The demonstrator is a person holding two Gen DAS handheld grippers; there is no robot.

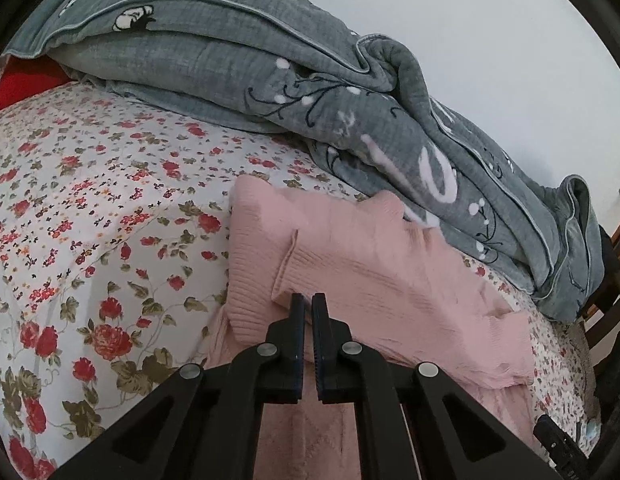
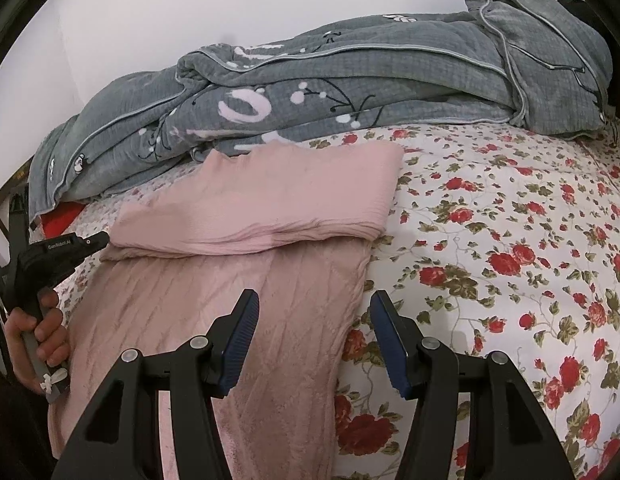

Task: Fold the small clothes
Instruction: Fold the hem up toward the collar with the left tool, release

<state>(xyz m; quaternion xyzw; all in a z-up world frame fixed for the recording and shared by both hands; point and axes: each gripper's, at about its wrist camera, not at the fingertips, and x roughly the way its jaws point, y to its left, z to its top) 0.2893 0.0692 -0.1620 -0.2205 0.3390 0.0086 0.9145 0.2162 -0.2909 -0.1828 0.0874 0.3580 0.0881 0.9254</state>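
1. The pink sweater (image 2: 237, 280) lies on the flowered bedsheet (image 2: 490, 240), toward the bed's left side. Its far part is already doubled back over the body, so the folding looks partly done.
2. The left claw (image 1: 308, 300) is pressed together on a ribbed edge of the sweater. That looks like a cuff or hem, and the cloth rises to the closed tips. This pinch probably serves to lift that edge and carry it across for the next fold.
3. The right claw (image 2: 314, 316) is spread, holding nothing. It hovers over the sweater's right edge, one finger above the knit and the other above the sheet, likely ready to take that edge.
4. The grey blanket (image 2: 350, 80) is bunched along the bed's far edge against the wall, probably pushed there to leave room for folding.
5. In the right wrist view a hand (image 2: 33, 344) grips the left tool's handle at the bed's left edge.
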